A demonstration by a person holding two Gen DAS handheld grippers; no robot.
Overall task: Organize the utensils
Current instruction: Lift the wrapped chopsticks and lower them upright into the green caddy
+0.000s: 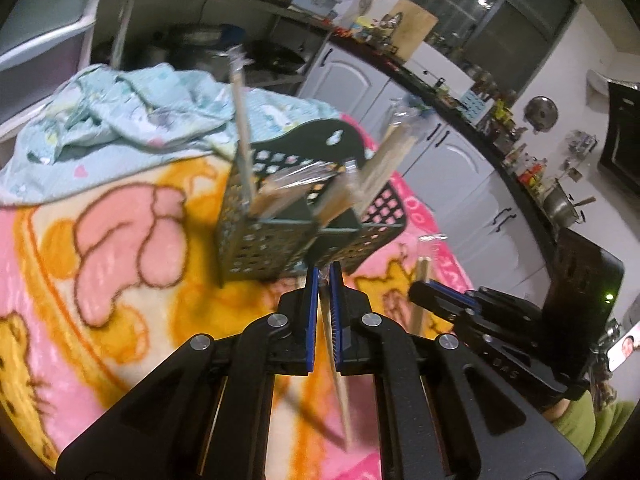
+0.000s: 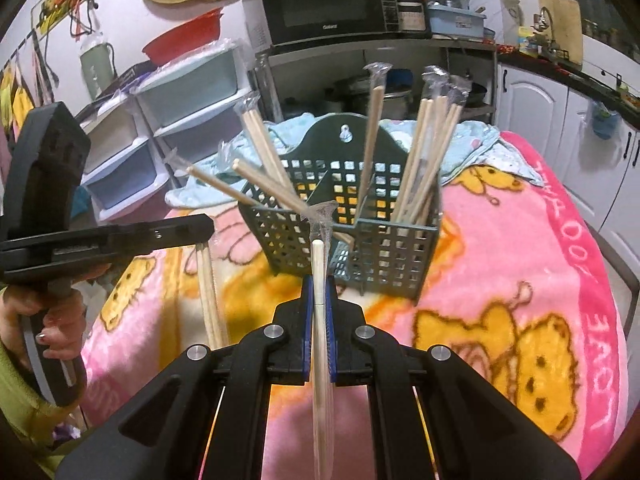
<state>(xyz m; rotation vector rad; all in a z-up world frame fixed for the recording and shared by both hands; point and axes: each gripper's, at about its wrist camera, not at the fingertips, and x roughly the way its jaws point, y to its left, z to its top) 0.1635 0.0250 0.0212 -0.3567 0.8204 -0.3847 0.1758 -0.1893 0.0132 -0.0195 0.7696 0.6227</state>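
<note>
Left gripper point(image 1: 325, 276): jaws closed on a wrapped chopstick pair point(image 1: 340, 384). Right gripper point(image 2: 319, 288): jaws clamped on another wrapped pair point(image 2: 320, 360). Both are held above a pink cartoon blanket point(image 2: 500, 264) covering the table. Just ahead stands a dark green perforated utensil caddy point(image 2: 384, 248), its compartments holding leaning chopsticks point(image 2: 424, 152). Behind lie a pale blue cloth point(image 1: 132, 112), a microwave point(image 2: 324, 0), stacked drawers point(image 2: 168, 120) and white cabinets point(image 1: 352, 76).

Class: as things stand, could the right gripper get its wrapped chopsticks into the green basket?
Probably yes. The right gripper is shut on wrapped chopsticks, and the green basket sits just ahead with nothing between; its open top still shows gaps among the chopsticks already inside.
</note>
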